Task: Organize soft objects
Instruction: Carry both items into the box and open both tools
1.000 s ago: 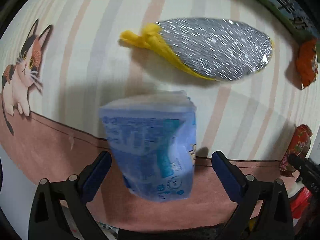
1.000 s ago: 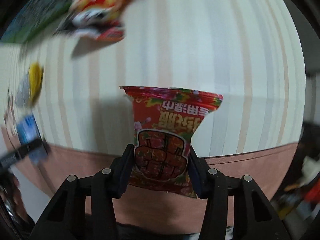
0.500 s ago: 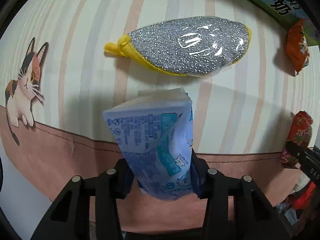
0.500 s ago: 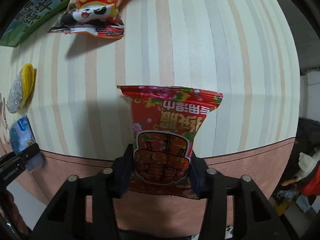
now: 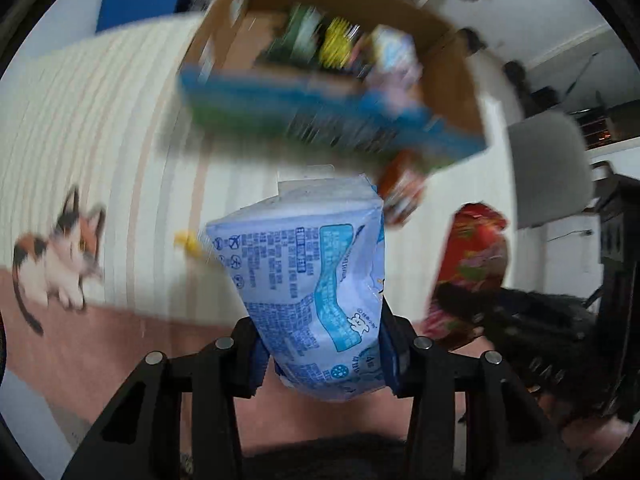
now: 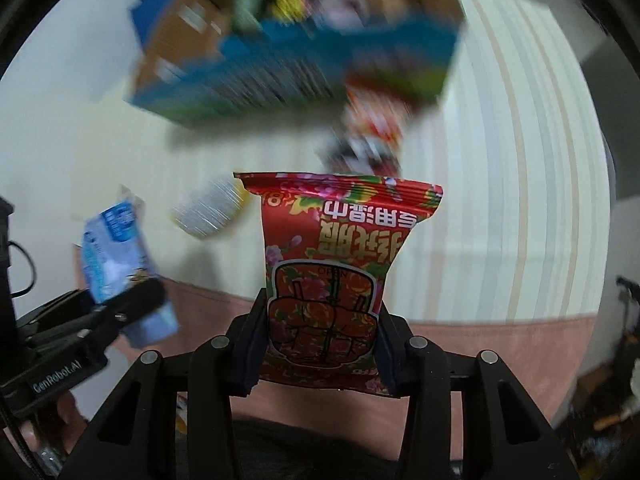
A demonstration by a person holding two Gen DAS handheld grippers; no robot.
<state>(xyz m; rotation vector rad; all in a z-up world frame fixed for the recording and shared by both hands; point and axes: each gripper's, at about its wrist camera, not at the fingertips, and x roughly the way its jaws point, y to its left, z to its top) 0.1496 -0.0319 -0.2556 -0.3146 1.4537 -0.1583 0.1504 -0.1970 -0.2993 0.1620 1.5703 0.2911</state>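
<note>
My left gripper (image 5: pixel 320 356) is shut on a pale blue tissue pack (image 5: pixel 312 280) and holds it above the striped cloth. My right gripper (image 6: pixel 320 340) is shut on a red snack packet (image 6: pixel 332 264), also lifted. The red packet shows at the right of the left wrist view (image 5: pixel 472 264); the blue pack and left gripper show at the left of the right wrist view (image 6: pixel 120 264). A cardboard box (image 5: pixel 340 64) with blue and green printed sides stands beyond, blurred, with several packets inside; it also shows in the right wrist view (image 6: pixel 304 48).
A silver and yellow scrubber (image 6: pixel 208 212) lies on the striped cloth (image 6: pixel 512 160). A red snack bag (image 6: pixel 372 136) lies in front of the box. A cat picture (image 5: pixel 60 252) is on the cloth's left. A grey chair (image 5: pixel 548 168) stands at right.
Both grippers have lifted and tilted up with their packs, bringing the cardboard box into view. The left gripper, open a second ago, closed on the blue pack.
</note>
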